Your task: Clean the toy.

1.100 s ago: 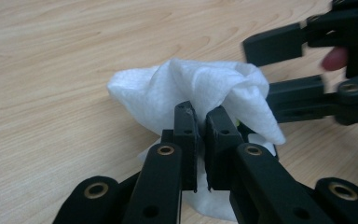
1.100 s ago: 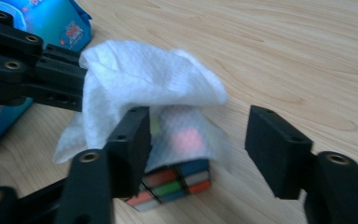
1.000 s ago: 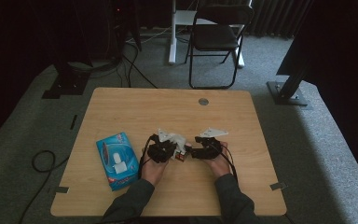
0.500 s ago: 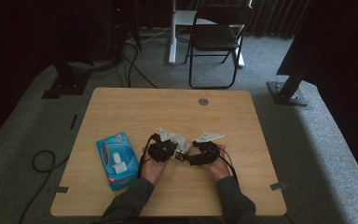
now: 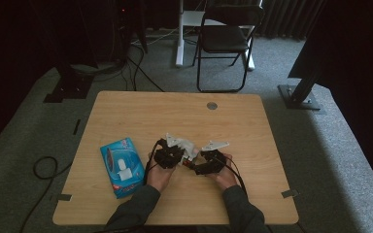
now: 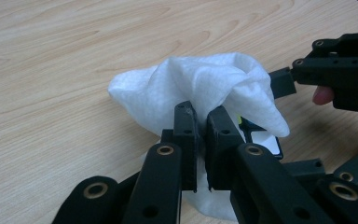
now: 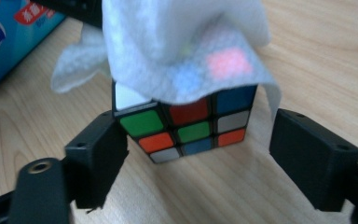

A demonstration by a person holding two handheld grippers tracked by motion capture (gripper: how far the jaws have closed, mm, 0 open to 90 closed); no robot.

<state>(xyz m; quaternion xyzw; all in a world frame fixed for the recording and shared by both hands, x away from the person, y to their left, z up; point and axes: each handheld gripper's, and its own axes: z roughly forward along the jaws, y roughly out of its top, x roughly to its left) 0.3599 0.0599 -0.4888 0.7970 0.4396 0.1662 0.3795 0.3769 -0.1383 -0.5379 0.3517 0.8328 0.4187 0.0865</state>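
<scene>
Right gripper view showed the right gripper (image 7: 200, 154) wide open around the cube (image 7: 186, 123), just opened, while the left gripper (image 6: 200, 135), pinching the tissue (image 6: 205, 81), should wipe gently.

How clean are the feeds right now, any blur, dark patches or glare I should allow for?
High view: room behind the wooden table is very dark, tabletop evenly lit, hands small and soft. Left gripper view: sharp on the white crumpled tissue pinched in the left gripper, no glare. Right gripper view: the tissue is blurred up close, the multicoloured puzzle cube fairly sharp, the right gripper jaws soft-edged.
</scene>
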